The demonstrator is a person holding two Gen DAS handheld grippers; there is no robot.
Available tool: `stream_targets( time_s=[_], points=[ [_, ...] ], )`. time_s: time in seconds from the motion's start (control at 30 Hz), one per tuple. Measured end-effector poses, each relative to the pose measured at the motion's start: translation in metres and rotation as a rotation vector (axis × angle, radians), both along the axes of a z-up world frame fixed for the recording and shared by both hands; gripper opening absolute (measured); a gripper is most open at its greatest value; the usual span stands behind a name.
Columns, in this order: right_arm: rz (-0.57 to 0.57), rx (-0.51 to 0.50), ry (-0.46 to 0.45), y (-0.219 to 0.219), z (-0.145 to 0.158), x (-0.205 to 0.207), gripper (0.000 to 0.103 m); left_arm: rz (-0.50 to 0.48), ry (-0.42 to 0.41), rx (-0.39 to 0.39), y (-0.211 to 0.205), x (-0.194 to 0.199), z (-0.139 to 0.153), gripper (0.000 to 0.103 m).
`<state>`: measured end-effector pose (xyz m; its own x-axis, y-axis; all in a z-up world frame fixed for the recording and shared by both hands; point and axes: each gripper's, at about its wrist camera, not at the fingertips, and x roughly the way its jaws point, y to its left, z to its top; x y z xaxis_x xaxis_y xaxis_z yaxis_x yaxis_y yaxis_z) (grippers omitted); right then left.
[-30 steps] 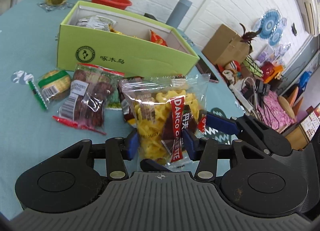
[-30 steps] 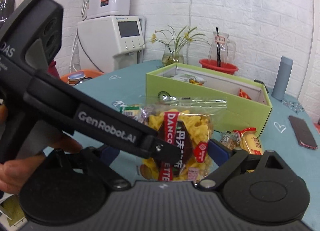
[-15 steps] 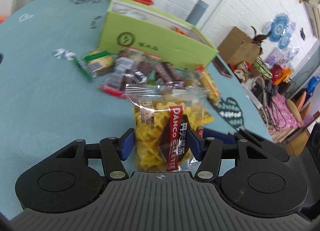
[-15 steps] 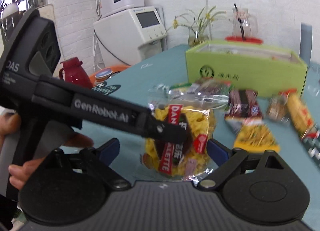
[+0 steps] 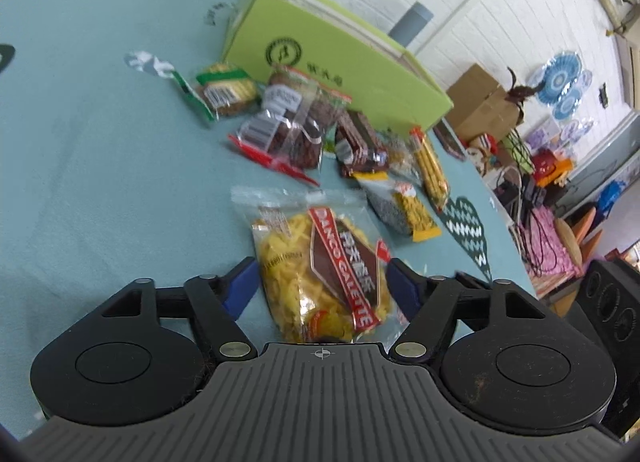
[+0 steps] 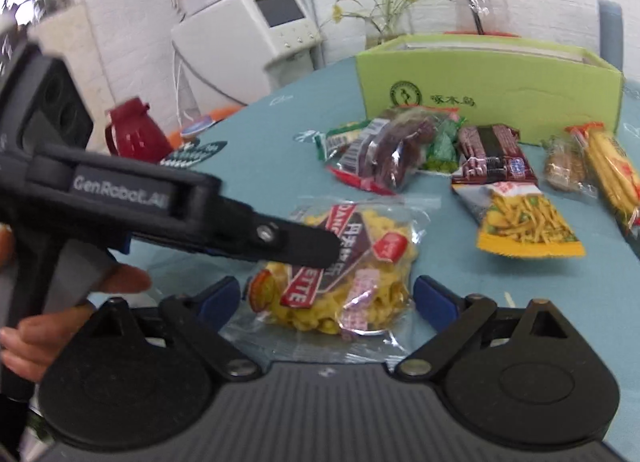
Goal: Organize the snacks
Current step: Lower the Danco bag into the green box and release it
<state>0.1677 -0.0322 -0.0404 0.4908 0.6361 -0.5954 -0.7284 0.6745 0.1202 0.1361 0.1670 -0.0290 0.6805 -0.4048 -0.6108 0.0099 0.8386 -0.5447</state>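
My left claw [image 5: 320, 286] has its blue pads set against the two sides of the yellow galette bag [image 5: 320, 274], clamped on it, and the bag stands up between them with its clear sealed end pointing away from me. In the right wrist view, that same bag [image 6: 340, 262] sits between the tips of my right claw [image 6: 328, 302], whose pads stand apart with a gap on either side of the packet; my left claw's black finger crosses in front of it from the left.

Beyond the bag, the other snacks lie in a loose row on the teal table [image 5: 100, 142], running from left to right: a green-edged packet [image 5: 224, 92], a clear pack of dark red pieces [image 5: 292, 130], a brown bar wrapper [image 5: 360, 142], a yellow stick-snack pouch [image 5: 404, 210] and a long yellow packet [image 5: 430, 166]. All of them are near one another and apart from my claws. Behind that row stands the green box [image 5: 340, 58], towards the far edge of the table, its long printed side facing me.
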Motion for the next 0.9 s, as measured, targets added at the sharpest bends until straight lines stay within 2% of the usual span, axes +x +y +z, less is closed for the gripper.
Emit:
stream_targets(
  time_s=[0.07,0.1,0.2,0.27,0.4,0.53,0.6,0.73,0.87,0.9],
  points=[
    [0.017,-0.059,-0.060,0.009,0.003,-0.008,0.086,0.008,-0.011,0.085,-0.007,-0.004,0.002,0.026],
    [0.019,-0.061,-0.069,0.009,0.007,-0.009,0.083,0.018,-0.006,0.082,-0.006,-0.004,0.004,0.023],
    [0.012,-0.033,-0.081,0.000,0.018,-0.003,0.081,0.051,-0.015,0.034,0.003,-0.001,0.015,0.011],
    [-0.008,-0.009,-0.110,-0.004,0.030,0.001,0.081,0.055,-0.037,0.004,0.005,0.005,0.028,0.010],
    [-0.047,0.017,-0.191,-0.007,0.058,0.031,0.082,0.041,-0.119,0.029,-0.004,0.039,0.062,0.011],
    [-0.075,0.003,-0.290,-0.004,0.092,0.086,0.083,0.016,-0.196,0.062,-0.014,0.103,0.101,0.012],
    [-0.089,-0.005,-0.312,-0.002,0.106,0.118,0.084,-0.001,-0.229,0.089,-0.021,0.141,0.119,0.014],
    [-0.104,-0.030,-0.283,0.005,0.117,0.187,0.084,-0.014,-0.233,0.157,-0.032,0.214,0.134,0.014],
    [-0.105,-0.045,-0.188,0.008,0.102,0.241,0.083,-0.023,-0.164,0.200,-0.039,0.274,0.116,0.016],
    [-0.102,-0.040,-0.160,0.007,0.096,0.251,0.083,-0.028,-0.144,0.201,-0.039,0.283,0.107,0.021]
  ],
)
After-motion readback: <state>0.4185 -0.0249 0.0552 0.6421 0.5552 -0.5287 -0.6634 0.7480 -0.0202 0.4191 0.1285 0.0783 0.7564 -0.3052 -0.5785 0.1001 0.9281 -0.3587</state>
